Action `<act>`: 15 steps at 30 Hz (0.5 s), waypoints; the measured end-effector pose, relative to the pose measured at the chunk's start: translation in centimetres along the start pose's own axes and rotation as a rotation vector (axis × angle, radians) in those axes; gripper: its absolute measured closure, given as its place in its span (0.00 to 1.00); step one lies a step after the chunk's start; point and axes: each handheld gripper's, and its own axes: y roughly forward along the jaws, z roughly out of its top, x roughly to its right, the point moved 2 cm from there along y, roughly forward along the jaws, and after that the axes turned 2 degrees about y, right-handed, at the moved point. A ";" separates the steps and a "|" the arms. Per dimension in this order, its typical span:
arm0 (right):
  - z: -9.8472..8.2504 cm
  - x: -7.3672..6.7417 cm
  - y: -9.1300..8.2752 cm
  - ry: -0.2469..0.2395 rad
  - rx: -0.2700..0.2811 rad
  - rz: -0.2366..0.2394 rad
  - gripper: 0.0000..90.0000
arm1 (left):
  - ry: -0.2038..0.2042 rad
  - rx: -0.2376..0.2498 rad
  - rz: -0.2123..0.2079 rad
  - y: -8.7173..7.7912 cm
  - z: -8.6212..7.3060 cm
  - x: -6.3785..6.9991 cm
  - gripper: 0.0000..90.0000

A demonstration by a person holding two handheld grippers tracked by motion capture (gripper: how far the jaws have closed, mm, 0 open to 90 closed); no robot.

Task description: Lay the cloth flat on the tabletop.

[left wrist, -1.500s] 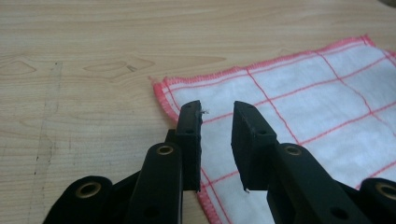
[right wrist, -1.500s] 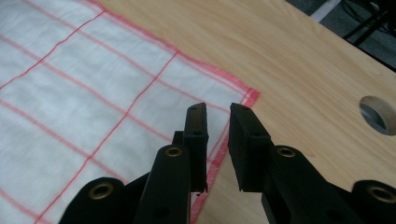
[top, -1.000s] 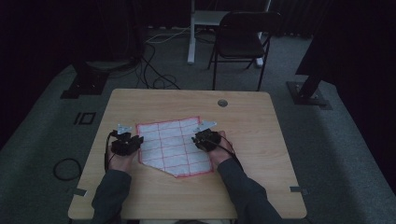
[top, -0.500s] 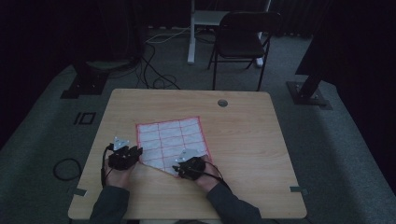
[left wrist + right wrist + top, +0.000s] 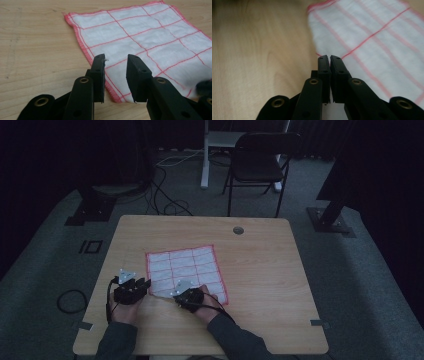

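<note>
A white cloth with a red grid [image 5: 185,267] lies flat on the wooden table [image 5: 260,270]. My left gripper [image 5: 145,283] is at the cloth's near left corner. In the left gripper view the cloth [image 5: 140,37] runs under that gripper [image 5: 115,58]; its jaws have just been opening and stand apart, pressing on nothing. My right gripper [image 5: 177,293] rests at the cloth's near edge. In the right gripper view its jaws [image 5: 329,57] have just been closing and now meet over the hem of the cloth [image 5: 374,32], with no fabric visible between the pads.
A round grommet hole [image 5: 238,230] sits near the table's far edge. Behind the table stand a dark chair [image 5: 260,167] and a white post [image 5: 205,155], with cables on the floor [image 5: 165,175]. Bare wood lies right of the cloth.
My right gripper came from the cloth's right edge to its near edge, and the raised far corner now lies flat. My left gripper slid a little nearer along the left edge.
</note>
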 end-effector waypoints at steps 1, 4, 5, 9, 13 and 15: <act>0.2 0.5 -0.3 0.024 0.012 0.000 0.98 | -0.002 0.002 0.000 -0.1 0.1 0.0 0.77; 0.4 2.6 -0.9 0.093 0.032 -0.014 0.98 | -0.002 0.007 0.001 -0.2 0.2 0.1 0.77; 0.4 3.4 -1.0 0.127 0.035 -0.015 0.98 | 0.005 0.005 -0.002 -0.2 0.3 0.2 0.77; 0.0 6.1 -1.1 0.227 0.039 -0.031 0.98 | 0.034 -0.007 -0.018 0.2 0.4 0.9 0.77; -0.7 7.9 -0.8 0.284 0.015 -0.049 0.98 | 0.066 -0.030 -0.036 1.1 0.5 1.9 0.77; -1.0 8.3 -0.7 0.296 0.000 -0.062 0.98 | 0.080 -0.044 -0.046 1.7 0.5 2.4 0.77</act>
